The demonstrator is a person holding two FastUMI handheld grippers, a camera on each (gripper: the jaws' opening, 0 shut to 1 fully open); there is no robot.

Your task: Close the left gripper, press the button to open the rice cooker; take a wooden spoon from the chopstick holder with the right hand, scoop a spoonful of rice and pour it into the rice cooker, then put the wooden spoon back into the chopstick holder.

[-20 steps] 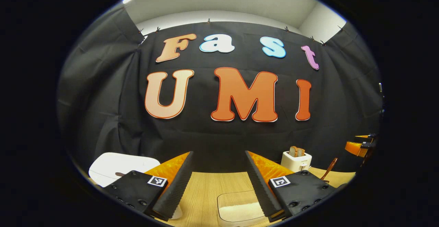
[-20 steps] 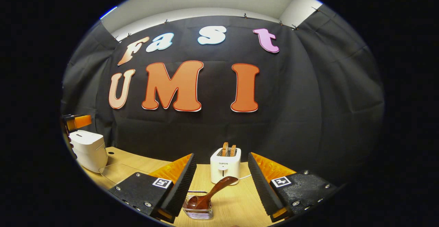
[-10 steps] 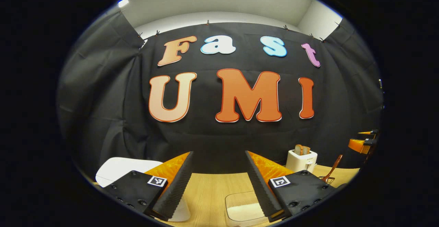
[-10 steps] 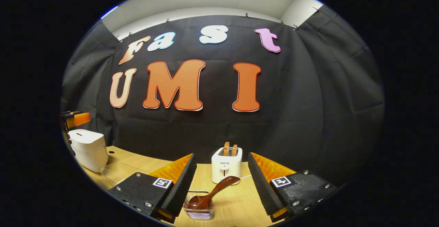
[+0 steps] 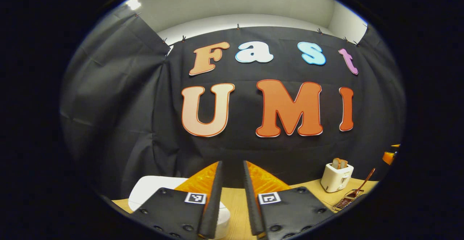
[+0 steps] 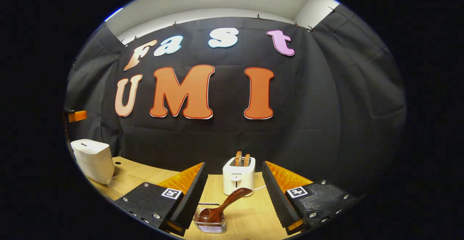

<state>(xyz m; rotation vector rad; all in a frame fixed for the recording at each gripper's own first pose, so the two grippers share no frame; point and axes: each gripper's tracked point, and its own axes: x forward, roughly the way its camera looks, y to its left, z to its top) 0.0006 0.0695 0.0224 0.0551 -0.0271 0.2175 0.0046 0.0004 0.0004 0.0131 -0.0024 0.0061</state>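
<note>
The white rice cooker point(image 6: 93, 158) stands shut at the table's left; in the left gripper view its lid point(image 5: 152, 191) lies just below and left of my left gripper point(image 5: 232, 164). That gripper's jaws have narrowed to a slim gap with nothing between them. It also appears as an orange part point(image 6: 76, 116) above the cooker. A dark wooden spoon point(image 6: 226, 202) leans in the wire chopstick holder point(image 6: 210, 225), right below my right gripper point(image 6: 233, 164), which is open and empty. Spoon point(image 5: 362, 185) and holder point(image 5: 346, 201) sit far right in the left gripper view.
A white toaster point(image 6: 237, 176) with bread slices stands behind the holder, against the black cloth wall. A clear container point(image 6: 123, 183) rests on the wooden table point(image 6: 250, 214) between the cooker and the holder.
The left gripper's jaws have drawn close together, and it has swung left toward the rice cooker. The right gripper has barely moved.
</note>
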